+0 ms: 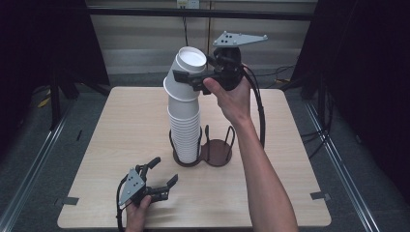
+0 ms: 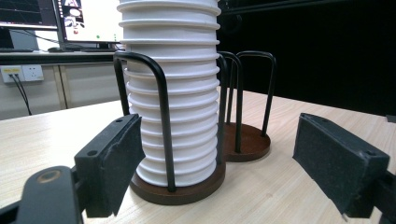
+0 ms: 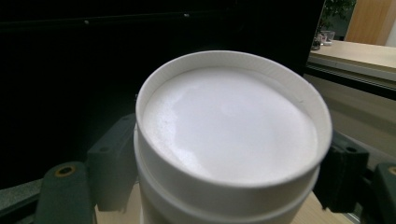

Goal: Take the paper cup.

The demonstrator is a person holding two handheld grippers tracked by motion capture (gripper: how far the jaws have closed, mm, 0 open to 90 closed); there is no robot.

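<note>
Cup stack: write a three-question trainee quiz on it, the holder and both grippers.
1. True or false: the left gripper has its jaws closed on the cup stack.
2. Pick one. The right gripper holds: A, the top cup, tilted off the stack; B, a wire loop of the holder; C, nothing.
3. How many of the holder's two round bases carry cups?

Key:
1. False. Its jaws stand wide apart, low over the table, short of the stack.
2. A.
3. One. The stack stands on the left base, and the right base is bare.
</note>
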